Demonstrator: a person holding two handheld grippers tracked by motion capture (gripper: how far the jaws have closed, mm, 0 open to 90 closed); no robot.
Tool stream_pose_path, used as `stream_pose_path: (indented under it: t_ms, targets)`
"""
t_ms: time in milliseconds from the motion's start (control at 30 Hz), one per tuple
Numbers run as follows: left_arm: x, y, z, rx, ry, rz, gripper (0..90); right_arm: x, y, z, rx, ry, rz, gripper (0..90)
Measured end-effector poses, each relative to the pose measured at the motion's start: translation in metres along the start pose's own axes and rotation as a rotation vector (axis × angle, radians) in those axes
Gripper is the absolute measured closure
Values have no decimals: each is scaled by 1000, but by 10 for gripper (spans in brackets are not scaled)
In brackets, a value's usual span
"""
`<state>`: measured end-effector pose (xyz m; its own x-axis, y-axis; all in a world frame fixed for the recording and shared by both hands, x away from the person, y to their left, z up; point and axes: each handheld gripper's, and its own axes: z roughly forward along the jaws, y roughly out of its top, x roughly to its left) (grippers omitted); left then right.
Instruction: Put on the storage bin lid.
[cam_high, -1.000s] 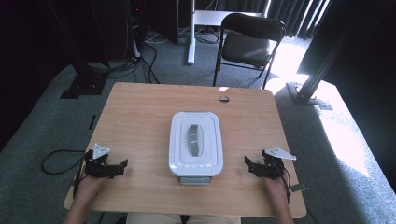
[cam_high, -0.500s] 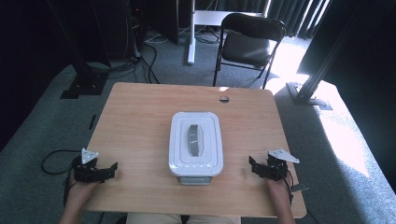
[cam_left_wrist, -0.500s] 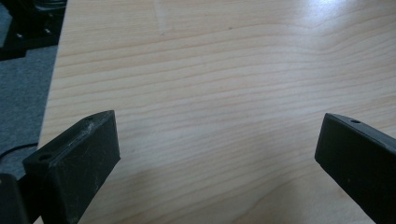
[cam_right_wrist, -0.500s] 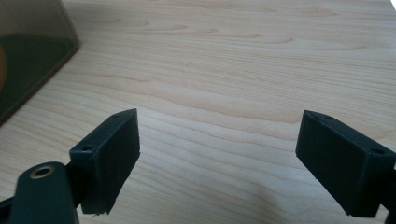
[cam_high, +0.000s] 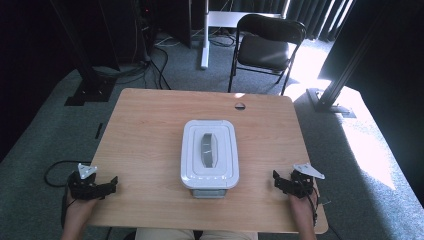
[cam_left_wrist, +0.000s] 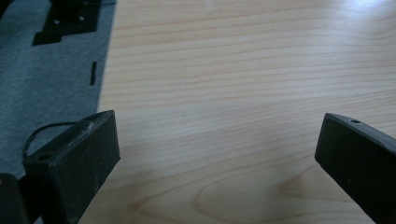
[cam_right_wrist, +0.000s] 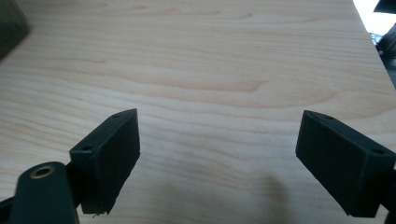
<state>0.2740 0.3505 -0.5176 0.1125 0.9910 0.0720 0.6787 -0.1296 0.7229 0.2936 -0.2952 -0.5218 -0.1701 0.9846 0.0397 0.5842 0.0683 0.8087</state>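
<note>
My left gripper (cam_high: 111, 183) sits at the near-left edge of the wooden table (cam_high: 150, 130), partly over the edge, jaws released & wide apart w/ nothing between them; in the left gripper view (cam_left_wrist: 217, 154) I see bare wood between both black jaws, grey carpet (cam_left_wrist: 46, 84) at left. My right gripper (cam_high: 278, 181) sits at the near-right part of the table, jaws likewise spread, gripping nothing; right gripper view (cam_right_wrist: 217, 149) shows plain wood grain between them. Both tongs point inward toward the white lidded container (cam_high: 209, 155), which stands at table centre, approx. midway between the 2 grippers & well apart from each. Lid is on, w/ a recessed grey handle (cam_high: 209, 148) along its middle; a latch tab shows at the near end. A black folding chair (cam_high: 267, 47) stands beyond the far edge. My hands hold each gripper from the near side
</note>
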Motion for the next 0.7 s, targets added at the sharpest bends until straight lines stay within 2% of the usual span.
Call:
stream_pose_path:
  t_ms: [133, 200, 233, 367, 533, 700]
  targets:
    - [4, -4, -1, -6, 42, -25, 5, 0, -1, 0, 5, -31, -9, 132]
    - [6, -6, -1, -5, 62, -28, 5, 0, -3, 1, 19, -77, -40, 133]
    - [8, -7, 0, -3, 67, -34, 5, -1, -3, 1, 25, -83, -45, 133]
    - [11, -7, -1, -4, 79, -57, 5, -5, -4, -1, 16, -86, -16, 133]
    - [10, -7, 0, -1, 90, -52, 5, -5, -4, 0, 25, -87, -18, 134]
    - [9, -7, 1, 7, 93, -51, 5, -8, -4, 0, 22, -72, 5, 135]
